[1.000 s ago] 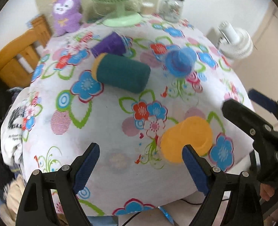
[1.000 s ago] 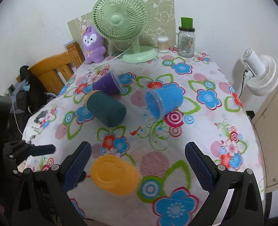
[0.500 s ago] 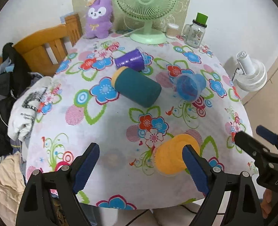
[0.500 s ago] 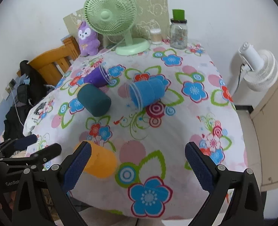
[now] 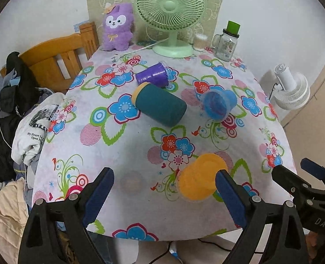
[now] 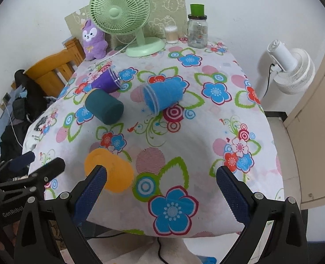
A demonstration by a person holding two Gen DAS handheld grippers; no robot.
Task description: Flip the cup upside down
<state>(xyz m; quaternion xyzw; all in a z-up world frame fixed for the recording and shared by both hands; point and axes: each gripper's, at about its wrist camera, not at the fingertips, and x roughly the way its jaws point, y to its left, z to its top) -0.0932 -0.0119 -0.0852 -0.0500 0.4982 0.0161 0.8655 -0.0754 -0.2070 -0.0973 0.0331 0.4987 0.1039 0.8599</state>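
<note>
**Four cups down, none gripped**

I judge I'm at the approach stage. My left gripper (image 5: 164,187) and right gripper (image 6: 161,183) both hang wide apart and empty over the near table edge (image 6: 206,231). The orange cup (image 5: 203,179) lies on its side nearest me, just beside my left gripper's right finger; the teal cup (image 5: 160,104), blue cup (image 6: 163,96) and purple cup (image 5: 152,76) lie farther off. Next I'd close across the orange cup's wall, lift, and turn it mouth-down.

left gripper (image 5: 164,194) fingers spread, right gripper (image 6: 162,194) likewise
</note>
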